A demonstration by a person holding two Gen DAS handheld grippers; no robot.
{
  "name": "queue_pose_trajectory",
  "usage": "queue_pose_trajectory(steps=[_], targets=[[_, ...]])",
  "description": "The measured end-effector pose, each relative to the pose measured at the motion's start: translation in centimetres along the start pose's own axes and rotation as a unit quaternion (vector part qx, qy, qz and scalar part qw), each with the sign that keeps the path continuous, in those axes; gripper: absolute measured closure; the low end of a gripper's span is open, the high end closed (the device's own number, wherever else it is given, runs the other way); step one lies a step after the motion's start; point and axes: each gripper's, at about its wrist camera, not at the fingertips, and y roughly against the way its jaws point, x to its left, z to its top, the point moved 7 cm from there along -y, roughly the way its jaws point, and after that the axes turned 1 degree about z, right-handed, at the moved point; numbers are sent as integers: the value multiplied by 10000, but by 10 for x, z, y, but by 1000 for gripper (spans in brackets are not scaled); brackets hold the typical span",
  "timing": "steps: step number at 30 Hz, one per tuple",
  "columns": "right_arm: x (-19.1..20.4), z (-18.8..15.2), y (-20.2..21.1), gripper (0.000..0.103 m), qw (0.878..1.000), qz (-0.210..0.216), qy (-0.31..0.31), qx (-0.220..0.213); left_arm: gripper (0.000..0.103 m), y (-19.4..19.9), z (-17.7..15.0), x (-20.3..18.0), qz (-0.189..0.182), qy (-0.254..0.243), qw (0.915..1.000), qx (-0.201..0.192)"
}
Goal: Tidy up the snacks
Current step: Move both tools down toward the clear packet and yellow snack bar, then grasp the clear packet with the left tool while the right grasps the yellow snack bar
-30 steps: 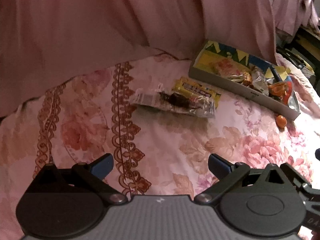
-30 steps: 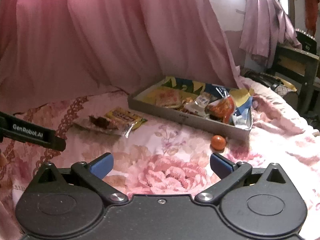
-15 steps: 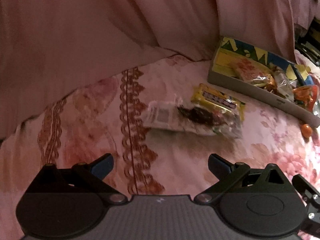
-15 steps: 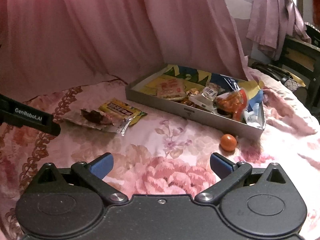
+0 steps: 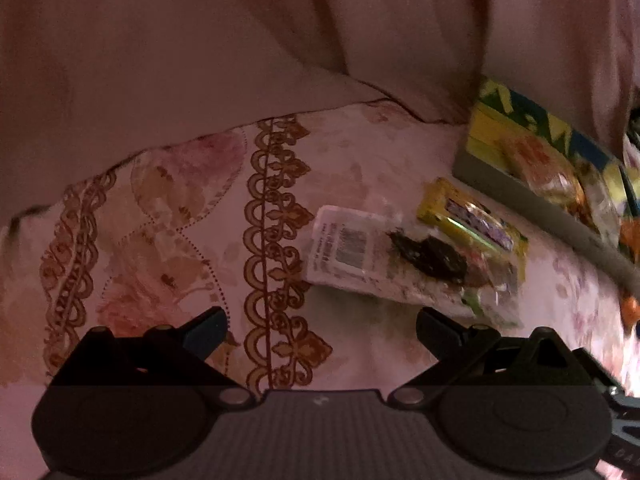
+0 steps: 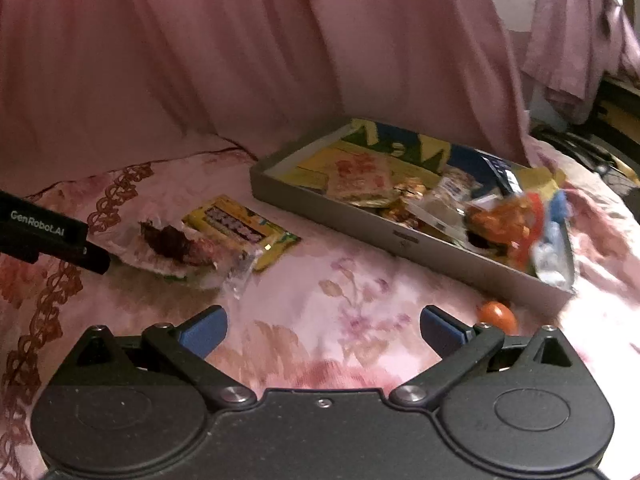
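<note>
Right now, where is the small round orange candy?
In the right wrist view, the small round orange candy lies on the floral bedspread, beside the grey tray's near wall.

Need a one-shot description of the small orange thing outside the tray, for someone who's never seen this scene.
Find the grey tray full of snack packets on the pink floral bedspread. Just outside its near long wall, towards the right-hand corner, a small round orange snack lies alone on the cloth. Unlike the flat clear packet and yellow packet lying left of the tray, it is ball-shaped.
</note>
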Motion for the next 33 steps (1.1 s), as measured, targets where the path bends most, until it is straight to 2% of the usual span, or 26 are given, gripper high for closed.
queue_pose_trajectory(steps=[5,10,14,19,25,28,31,33], targets=[[17,19,-35,1,9978,470,466,34,0,-20,0,14,-454,834,9950,315],[27,38,-64,3,9926,916,783,167,0,-23,2,12,-530,773,9953,228],[35,51,-77,5,9870,1256,976,230,1,-22,5,17,-656,1021,9925,162],[40,54,-101,8,9802,1798,607,563,1,-20,6,24,-830,1394,9867,69],[39,62,-122,6,9737,2187,36,630,1,-18,4,20,-992,1449,9845,40],[36,67,-126,6,9721,2249,-259,616,1,-13,2,17,-1173,1474,9821,11],[34,68,-128,6,9704,2291,-419,634,1,-12,1,11,-1237,1337,9832,-84],[35,67,-130,6,9733,2173,-339,659,1,-19,1,10,-1113,1307,9852,-6]])
